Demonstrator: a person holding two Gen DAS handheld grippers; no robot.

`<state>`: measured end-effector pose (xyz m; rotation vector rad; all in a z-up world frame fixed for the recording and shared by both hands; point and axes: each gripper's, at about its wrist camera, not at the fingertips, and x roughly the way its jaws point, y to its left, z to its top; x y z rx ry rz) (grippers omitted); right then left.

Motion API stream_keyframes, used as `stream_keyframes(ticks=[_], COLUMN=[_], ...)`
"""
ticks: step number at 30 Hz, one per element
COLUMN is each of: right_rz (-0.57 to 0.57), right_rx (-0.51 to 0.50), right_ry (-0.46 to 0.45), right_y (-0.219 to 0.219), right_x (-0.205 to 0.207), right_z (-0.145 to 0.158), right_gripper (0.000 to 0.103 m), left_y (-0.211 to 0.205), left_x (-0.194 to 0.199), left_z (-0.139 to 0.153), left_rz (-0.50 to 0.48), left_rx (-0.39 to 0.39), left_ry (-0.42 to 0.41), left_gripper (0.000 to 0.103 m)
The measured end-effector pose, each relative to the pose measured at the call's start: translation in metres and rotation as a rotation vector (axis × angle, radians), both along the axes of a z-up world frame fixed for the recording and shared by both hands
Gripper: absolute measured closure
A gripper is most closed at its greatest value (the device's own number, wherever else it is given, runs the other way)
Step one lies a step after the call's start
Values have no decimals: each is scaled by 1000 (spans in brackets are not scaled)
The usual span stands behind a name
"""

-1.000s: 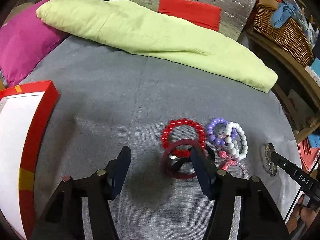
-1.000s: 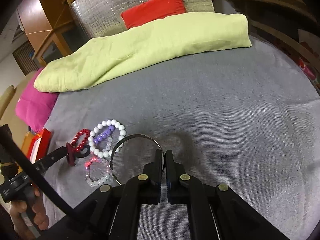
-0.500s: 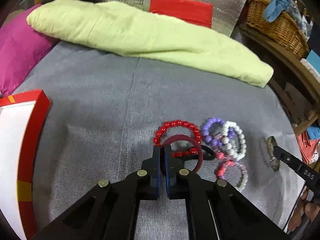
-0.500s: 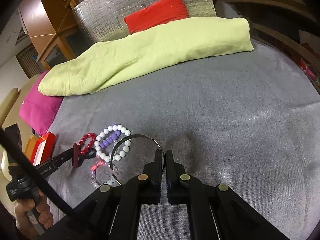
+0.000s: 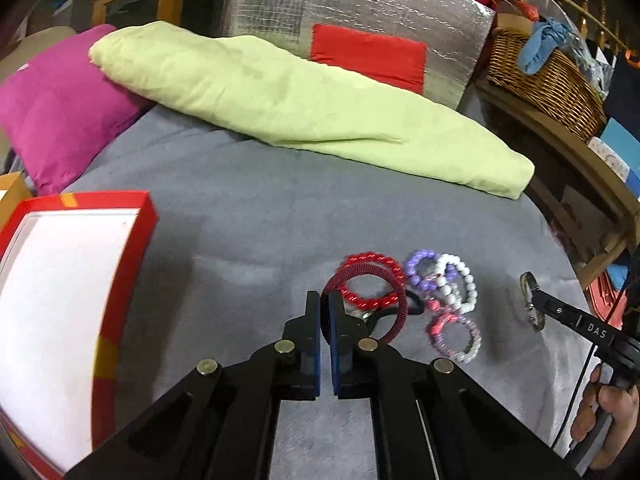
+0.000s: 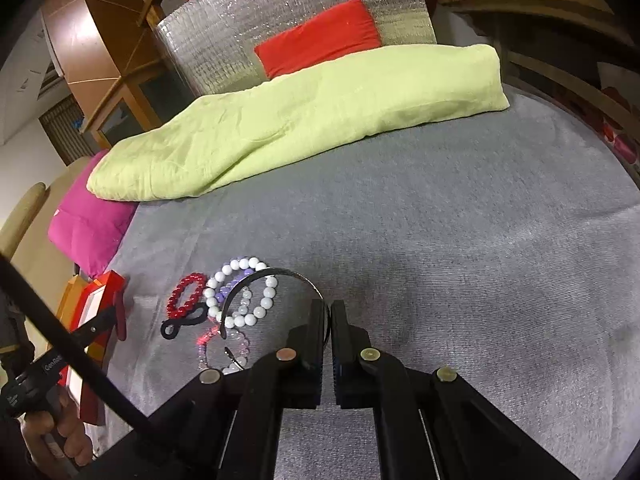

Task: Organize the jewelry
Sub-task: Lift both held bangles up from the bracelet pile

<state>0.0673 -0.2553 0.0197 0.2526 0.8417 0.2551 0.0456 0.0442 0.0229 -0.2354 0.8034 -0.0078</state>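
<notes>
My left gripper (image 5: 325,300) is shut on the rim of a dark red bangle (image 5: 402,316) and holds it just above the grey bedspread. Under and beside it lie a red bead bracelet (image 5: 376,280), a purple one (image 5: 418,268), a white one (image 5: 464,280), a pink and clear one (image 5: 456,336) and a black loop (image 5: 414,306). To the left sits an open red box (image 5: 132,264) with a white inside. My right gripper (image 6: 329,310) is shut on a thin metal bangle (image 6: 276,273), held over the white beads (image 6: 240,320). In the right wrist view the left gripper (image 6: 116,316) is near the box (image 6: 94,300).
A long light green pillow (image 5: 300,108) lies across the back of the grey bedspread (image 5: 280,220), with a pink cushion (image 5: 60,104) at its left and a silver cushion with a red patch (image 5: 368,56) behind. A wicker basket (image 5: 552,80) stands on a wooden shelf at the right.
My left gripper closed on the dark red bangle and lifted it off the pile, moving slightly left toward the box. The right gripper stayed shut on the metal bangle, almost still.
</notes>
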Motion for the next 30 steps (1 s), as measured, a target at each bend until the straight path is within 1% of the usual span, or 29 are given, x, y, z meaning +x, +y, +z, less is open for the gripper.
stream_keyframes(ticks=[2,5,15,22,30], right_rz=[3,11,51,56,65], right_rx=[-10,-36,-91,-109,-112], right_ry=[-5,-21,-43,-47,-64], right_y=[3,8,29,32,36], right_x=[-2,-8,-27,-33,-35], right_z=[1,3,3,2,6], right_gripper=[99,99,99,99,99], left_y=[4,7,25,31,40], left_x=[2,-10,-40,-42,-47], left_z=[0,1,2,1,6], left_rz=[15,34,85,101,158], left_rx=[15,41,45,47,53], left_ry=[-3,-10,-24,-25,-47], left_gripper=[99,99,99,99,99])
